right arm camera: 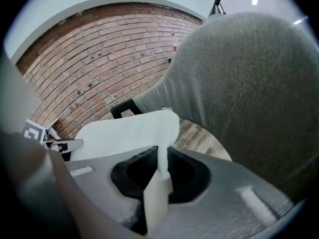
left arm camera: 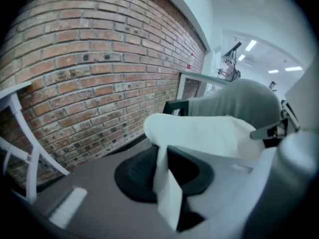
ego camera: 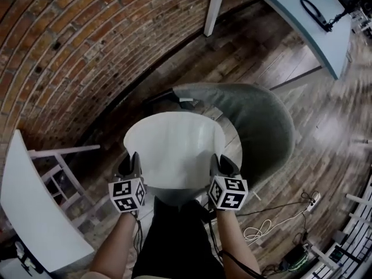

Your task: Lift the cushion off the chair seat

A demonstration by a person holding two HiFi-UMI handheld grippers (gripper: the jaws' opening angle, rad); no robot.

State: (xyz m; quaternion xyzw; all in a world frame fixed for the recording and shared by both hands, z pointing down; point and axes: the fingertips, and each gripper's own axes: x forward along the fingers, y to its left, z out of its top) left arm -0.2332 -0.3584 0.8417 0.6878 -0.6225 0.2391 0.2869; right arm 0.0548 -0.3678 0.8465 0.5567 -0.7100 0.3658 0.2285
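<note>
White cushion (ego camera: 174, 147), one, was held over the grey chair (ego camera: 264, 127) seat, left hand-held gripper (ego camera: 134, 157) and right hand-held gripper (ego camera: 217, 158) each clamped tight on its front edge.

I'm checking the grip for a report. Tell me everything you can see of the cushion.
The cushion is white, roundish, thin and soft-looking, like plain fabric. It lies nearly flat over the chair's wooden seat, in front of the grey backrest. The left gripper and right gripper each pinch its near edge, where it folds between shut jaws. Its near side looks raised; whether the far edge touches the seat is unclear.
</note>
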